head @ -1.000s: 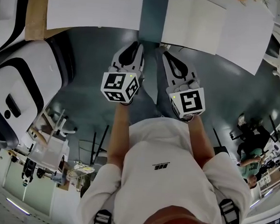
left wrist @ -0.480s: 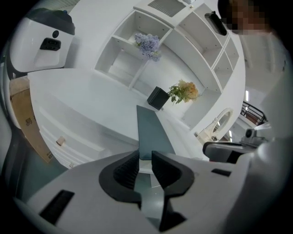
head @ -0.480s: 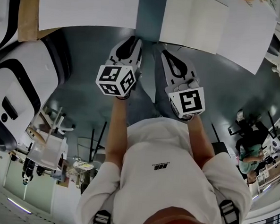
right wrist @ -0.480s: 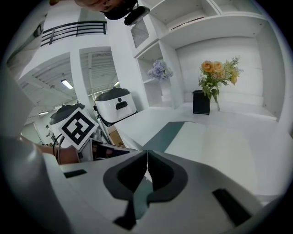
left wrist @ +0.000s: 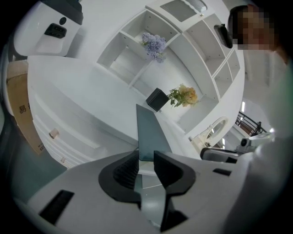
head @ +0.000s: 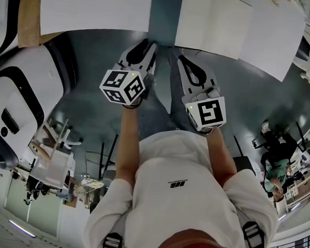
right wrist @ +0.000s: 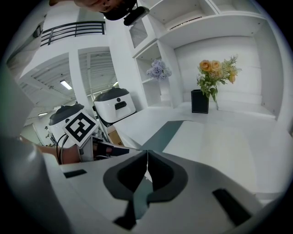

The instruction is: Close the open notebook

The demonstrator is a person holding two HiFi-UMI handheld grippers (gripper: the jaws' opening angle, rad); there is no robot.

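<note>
No notebook shows in any view. In the head view both grippers hang over the grey floor, short of two white tables. My left gripper [head: 148, 44] points at the dark gap [head: 164, 16] between the tables, its jaws a narrow slit apart with nothing in them [left wrist: 145, 156]. My right gripper [head: 181, 57] is beside it, jaws pressed together and empty [right wrist: 147, 154]. The left gripper's marker cube [right wrist: 80, 128] shows at the left of the right gripper view.
The left white table [head: 94, 9] and the right white table [head: 229, 31] span the top. Rounded white machines [head: 20, 102] and a cardboard box [head: 28, 13] stand at left. White shelves hold a black vase [right wrist: 199, 101] of yellow flowers and purple flowers [right wrist: 159, 71].
My left gripper has drifted a little to the left and rolled, turning its marker cube. The right gripper has stayed put.
</note>
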